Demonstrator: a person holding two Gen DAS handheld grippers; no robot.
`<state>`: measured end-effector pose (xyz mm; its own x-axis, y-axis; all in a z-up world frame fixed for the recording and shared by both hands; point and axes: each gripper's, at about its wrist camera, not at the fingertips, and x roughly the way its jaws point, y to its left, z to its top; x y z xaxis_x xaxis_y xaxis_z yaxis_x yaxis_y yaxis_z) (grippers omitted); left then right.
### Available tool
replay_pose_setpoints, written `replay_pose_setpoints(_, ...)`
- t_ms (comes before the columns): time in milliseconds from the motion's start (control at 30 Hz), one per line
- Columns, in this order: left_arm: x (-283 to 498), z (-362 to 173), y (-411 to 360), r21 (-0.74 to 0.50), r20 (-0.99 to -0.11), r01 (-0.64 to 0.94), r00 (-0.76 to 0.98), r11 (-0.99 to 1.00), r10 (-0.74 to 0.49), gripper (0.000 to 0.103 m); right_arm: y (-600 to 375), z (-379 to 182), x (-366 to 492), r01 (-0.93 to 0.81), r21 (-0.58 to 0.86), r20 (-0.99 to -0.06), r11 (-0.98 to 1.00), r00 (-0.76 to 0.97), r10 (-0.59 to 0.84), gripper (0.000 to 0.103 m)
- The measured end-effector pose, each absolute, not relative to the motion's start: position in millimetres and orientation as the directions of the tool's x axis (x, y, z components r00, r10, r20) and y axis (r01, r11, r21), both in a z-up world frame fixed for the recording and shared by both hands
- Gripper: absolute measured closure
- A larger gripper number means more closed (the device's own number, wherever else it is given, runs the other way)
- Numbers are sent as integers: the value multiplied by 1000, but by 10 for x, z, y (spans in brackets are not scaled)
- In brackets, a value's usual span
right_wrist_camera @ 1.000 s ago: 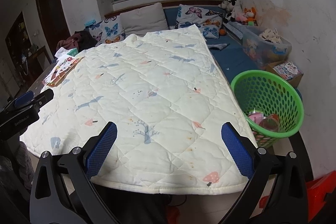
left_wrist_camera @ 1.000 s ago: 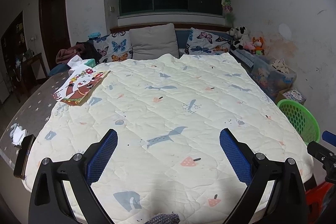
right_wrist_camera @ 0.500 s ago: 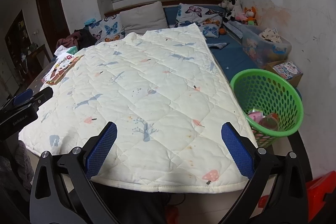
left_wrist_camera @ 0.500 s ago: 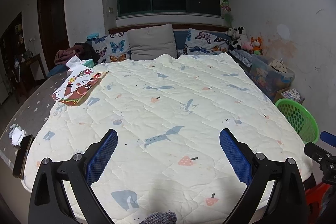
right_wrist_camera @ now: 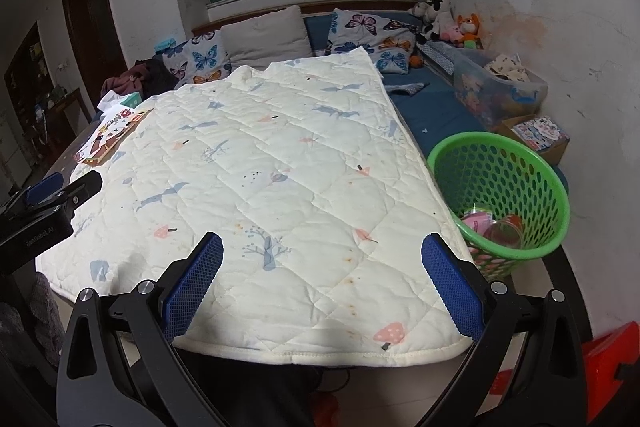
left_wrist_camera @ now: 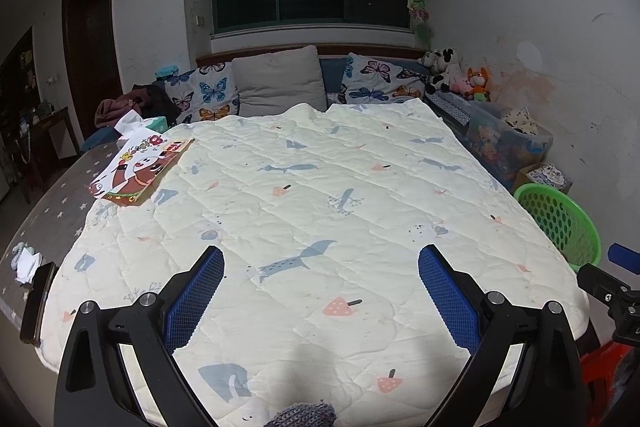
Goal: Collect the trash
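- Cream quilted cloth [left_wrist_camera: 320, 195], printed with grey-blue foxes and pink mushrooms, covers the table and fills most of both views; its near hem hangs over the edge in the right wrist view.
- The left gripper [left_wrist_camera: 320, 291] hovers above the near part of the cloth with its blue-padded fingers spread wide and nothing between them.
- The right gripper [right_wrist_camera: 322, 281] stands the same way, fingers wide apart and empty, over the near right corner of the cloth.
- A green mesh basket [right_wrist_camera: 520, 163] sits just beside the table's right edge, lower than the top; pink wrappers and a clear round piece [right_wrist_camera: 494, 223] lie at its bottom.
- A crumpled white tissue [left_wrist_camera: 26, 261] rests on the grey star-patterned surface at the far left, just beside a dark phone [left_wrist_camera: 38, 303] on the table's edge.
- A flat picture box [left_wrist_camera: 140, 169] with a cartoon print lies on the far left edge of the cloth, with a tissue pack [left_wrist_camera: 158, 123] behind it.
- Butterfly pillows [left_wrist_camera: 208, 95] and plush toys [left_wrist_camera: 476, 83] line the far wall.
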<state>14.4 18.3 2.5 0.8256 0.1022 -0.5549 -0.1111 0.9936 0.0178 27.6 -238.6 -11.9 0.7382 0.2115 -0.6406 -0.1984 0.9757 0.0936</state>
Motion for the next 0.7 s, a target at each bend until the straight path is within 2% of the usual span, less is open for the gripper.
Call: replay_pose_setpoints(700, 163, -13, 30, 19, -561, -70, 825, 997, 68, 9, -2438, -122, 262, -179, 89, -643, 980, 741, 194, 4)
